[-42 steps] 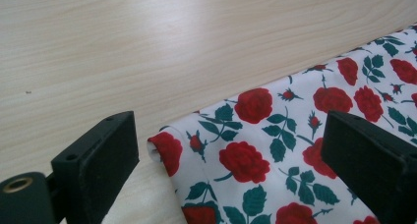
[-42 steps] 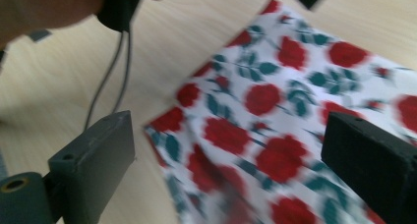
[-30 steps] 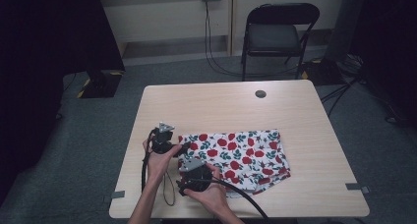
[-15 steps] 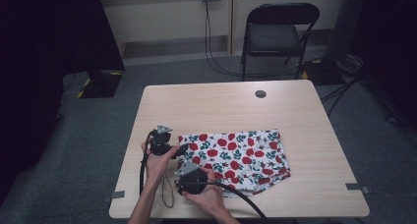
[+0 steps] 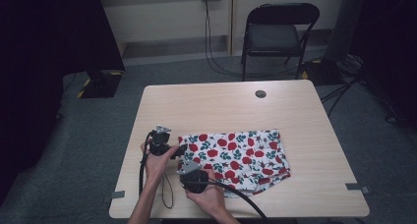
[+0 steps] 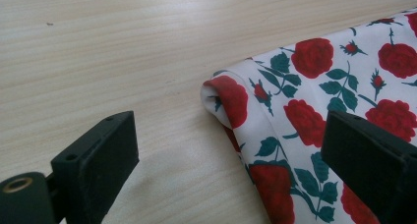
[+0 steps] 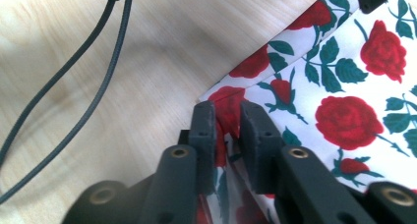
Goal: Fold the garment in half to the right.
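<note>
A: Largest item first?

B: Table [image 5: 231, 106], light wood, rectangular, a small dark round disc [image 5: 260, 94] set in its far side. A black folding chair [image 5: 275, 35] stands on the grey floor beyond it.

A: Next?

B: Rose-print cloth [image 5: 238, 157], white with red roses and green leaves, folded flat. It lies on the near right part of the table, its left edge toward the two hands. In the left gripper view a rolled corner of it [image 6: 228, 98] rests on the bare wood.

A: The tools?

B: Left gripper [image 5: 181, 150], held at the cloth's far left corner. Jaws wide apart: one over bare table, the other over the print, the corner between them, neither pad pressing on it.

A: And the other?

B: Right gripper [image 5: 189, 166], at the cloth's near left edge, just beside the left one. Its jaws have just been closing; in the right gripper view [image 7: 227, 117] they stand nearly together with a raised fold of the cloth pinched between them.

A: Smallest entry?

B: A black cable [image 7: 83, 86], trailing across the wood left of the cloth.
</note>
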Available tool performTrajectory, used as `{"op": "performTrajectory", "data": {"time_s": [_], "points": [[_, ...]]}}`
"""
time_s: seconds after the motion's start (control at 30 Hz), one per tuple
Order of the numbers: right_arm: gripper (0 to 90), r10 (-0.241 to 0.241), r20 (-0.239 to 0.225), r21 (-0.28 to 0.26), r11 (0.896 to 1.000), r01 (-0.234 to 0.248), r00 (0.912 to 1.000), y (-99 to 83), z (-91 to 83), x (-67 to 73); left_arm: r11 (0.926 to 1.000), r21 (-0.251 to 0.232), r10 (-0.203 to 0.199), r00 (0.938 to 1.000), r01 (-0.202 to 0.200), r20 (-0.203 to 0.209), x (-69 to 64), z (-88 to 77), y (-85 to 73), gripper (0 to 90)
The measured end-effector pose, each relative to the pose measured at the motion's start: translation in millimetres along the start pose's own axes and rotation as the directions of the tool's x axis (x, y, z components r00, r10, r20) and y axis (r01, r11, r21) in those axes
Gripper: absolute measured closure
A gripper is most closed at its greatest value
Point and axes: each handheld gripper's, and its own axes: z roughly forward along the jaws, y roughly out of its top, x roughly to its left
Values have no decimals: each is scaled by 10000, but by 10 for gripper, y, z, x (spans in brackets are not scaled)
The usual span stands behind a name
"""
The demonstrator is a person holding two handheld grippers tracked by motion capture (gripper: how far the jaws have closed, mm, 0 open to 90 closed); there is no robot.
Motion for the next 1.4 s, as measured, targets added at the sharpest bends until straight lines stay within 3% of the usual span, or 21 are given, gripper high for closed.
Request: {"op": "performTrajectory", "data": {"time_s": [0.17,0.33,0.5,0.7,0.97,1.2,1.4], "points": [[851,46,263,-34,10000,-45,9996,-9,0,5,10000,86,-19,10000,19,59,20,41,0,35],[863,187,216,-53,9998,-186,9996,-11,0,-6,9999,103,-9,9999,8,133,27,97,-1,33],[863,257,141,-75,9996,-256,9996,-14,0,-18,9999,90,47,9998,-48,177,3,156,-4,91],[866,234,142,-147,9996,-232,9996,-24,-1,-18,9997,149,183,9998,-185,107,-53,215,2,226],[867,301,120,-219,9993,-298,9995,-36,-2,-19,9996,92,-253,9996,252,84,-80,270,-7,390],[870,468,80,-268,9986,-465,9989,-41,-2,-28,9983,1,-583,9951,585,798,-43,271,-29,684],[874,695,81,-464,9965,-691,9975,-66,-3,-29,9948,-222,-965,9893,995,1093,-34,266,-60,781]]}}
